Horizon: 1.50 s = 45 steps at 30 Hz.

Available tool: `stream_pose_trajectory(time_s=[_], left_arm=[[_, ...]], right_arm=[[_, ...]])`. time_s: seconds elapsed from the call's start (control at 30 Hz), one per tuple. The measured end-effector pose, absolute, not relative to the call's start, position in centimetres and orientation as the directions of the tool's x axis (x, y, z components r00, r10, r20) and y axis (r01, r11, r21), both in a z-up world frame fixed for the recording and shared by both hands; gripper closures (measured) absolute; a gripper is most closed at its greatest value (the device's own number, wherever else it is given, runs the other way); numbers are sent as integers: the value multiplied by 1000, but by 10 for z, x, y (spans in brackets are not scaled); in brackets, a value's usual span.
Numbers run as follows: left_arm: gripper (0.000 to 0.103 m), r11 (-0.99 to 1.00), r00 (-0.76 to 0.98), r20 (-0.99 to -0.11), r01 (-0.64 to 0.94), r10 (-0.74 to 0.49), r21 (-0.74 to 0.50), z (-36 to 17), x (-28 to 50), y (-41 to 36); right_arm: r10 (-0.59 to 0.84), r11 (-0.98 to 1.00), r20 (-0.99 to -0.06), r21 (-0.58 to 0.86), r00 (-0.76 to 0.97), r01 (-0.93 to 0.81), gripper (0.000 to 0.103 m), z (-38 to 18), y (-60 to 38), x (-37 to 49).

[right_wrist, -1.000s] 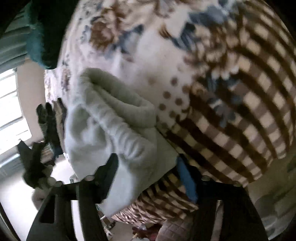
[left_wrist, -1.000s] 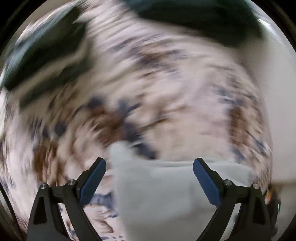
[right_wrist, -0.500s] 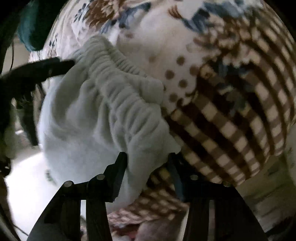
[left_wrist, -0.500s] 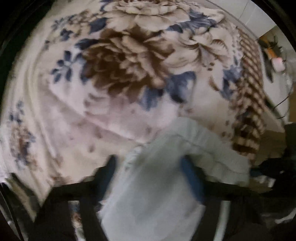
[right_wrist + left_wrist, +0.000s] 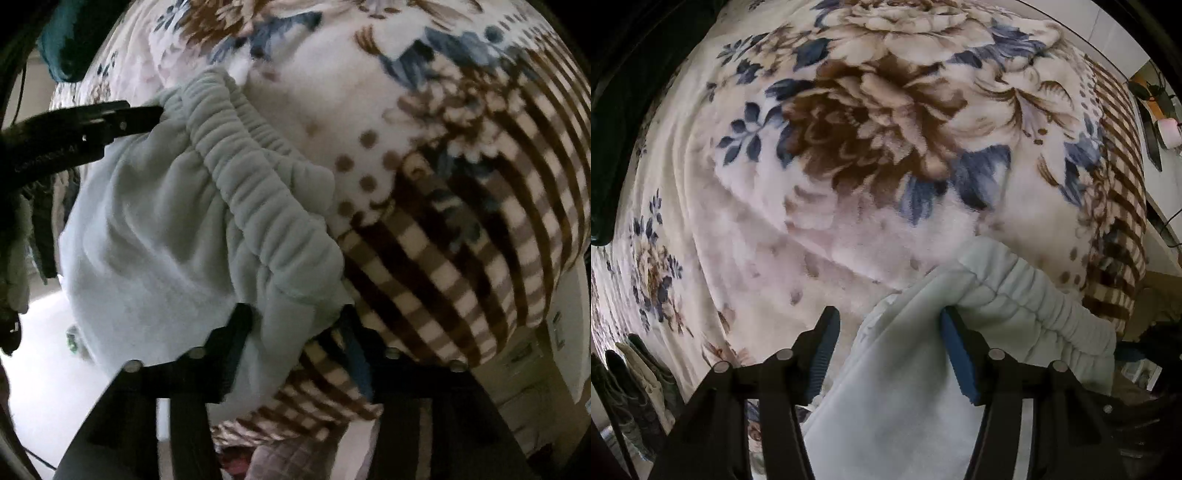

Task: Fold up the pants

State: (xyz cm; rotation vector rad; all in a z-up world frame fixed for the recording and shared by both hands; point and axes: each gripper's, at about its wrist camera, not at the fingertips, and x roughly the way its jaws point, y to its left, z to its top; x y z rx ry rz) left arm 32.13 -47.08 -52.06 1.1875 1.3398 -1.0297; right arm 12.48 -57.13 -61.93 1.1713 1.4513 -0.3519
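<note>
Left gripper (image 5: 886, 328): jaws part open, pants (image 5: 916, 369) between them; right pad touches cloth, left pad stands clear, so no grip. Right gripper (image 5: 295, 325): jaws just opened wider, waistband corner between; whether pads press, cannot tell. Pants pale mint, elastic waistband (image 5: 251, 173) stretched between both grippers, lying at near edge of bed, rest hanging over edge. Underneath, floral blanket (image 5: 871, 122), checked border at right. Dark cloth (image 5: 617, 110) far left.

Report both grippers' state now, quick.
Left gripper: on the pale grey fleece pants, grip unclear.
Right gripper: jaws just opened somewhat, waistband between them, grip unclear.
</note>
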Motion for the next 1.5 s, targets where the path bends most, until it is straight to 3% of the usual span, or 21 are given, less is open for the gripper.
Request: stream_pose_trajectory(time_s=[0.07, 0.1, 0.2, 0.23, 0.3, 0.43, 0.53, 0.6, 0.7, 0.77, 0.83, 0.97, 1.1, 1.23, 1.37, 1.5], left_arm=[[42, 173, -3, -995, 985, 98, 14, -513, 330, -467], [34, 203, -2, -996, 979, 84, 15, -508, 338, -463], [33, 305, -68, -997, 951, 30, -56, -501, 356, -440], [31, 309, -64, -997, 950, 39, -49, -503, 358, -434], [30, 323, -52, -998, 946, 42, -36, -511, 363, -419], [26, 417, -116, -993, 904, 24, -96, -523, 382, -401], [26, 424, -95, -995, 902, 17, -79, -515, 383, -396], [26, 431, -72, -997, 900, 3, -63, -497, 384, -393], [26, 529, -51, -987, 839, -153, -126, -446, 392, -363], [19, 633, -41, -967, 749, -251, -196, -422, 401, -321], [4, 735, -39, -945, 619, -325, -278, -416, 407, -281], [1, 859, 41, -913, 361, -405, -364, -432, 391, -197], [1, 853, -32, -859, 99, -511, -512, -486, 375, -141], [0, 767, -97, -764, 6, -638, -642, -523, 359, -145], [0, 807, -118, -814, 110, -569, -580, -531, 353, -169], [0, 796, -178, -797, 95, -577, -597, -552, 362, -175]], right_arm=[[483, 378, -840, 453, 245, 807, 36, -619, -571, 113], [511, 333, -813, 485, 277, 809, 31, -622, -569, 108], [605, 237, -721, 568, 338, 788, 31, -641, -550, 98], [616, 227, -712, 571, 337, 789, 32, -646, -545, 96], [613, 216, -707, 580, 353, 785, 57, -653, -534, 94], [581, 269, -764, 505, 280, 820, 57, -666, -526, 92], [596, 282, -757, 509, 267, 813, 52, -661, -524, 99], [593, 306, -757, 528, 276, 792, 38, -647, -525, 105], [570, 279, -740, 583, 357, 763, 20, -633, -527, 103], [562, 208, -696, 641, 446, 739, 20, -638, -529, 95], [570, 153, -669, 656, 476, 739, 20, -651, -530, 94], [584, 92, -601, 717, 545, 691, 20, -682, -521, 97], [575, 115, -582, 753, 575, 648, 14, -705, -515, 106], [570, 61, -533, 787, 626, 614, 8, -718, -513, 115], [574, 47, -477, 831, 666, 555, 2, -718, -500, 124], [587, 131, -530, 808, 612, 575, 5, -722, -489, 128]])
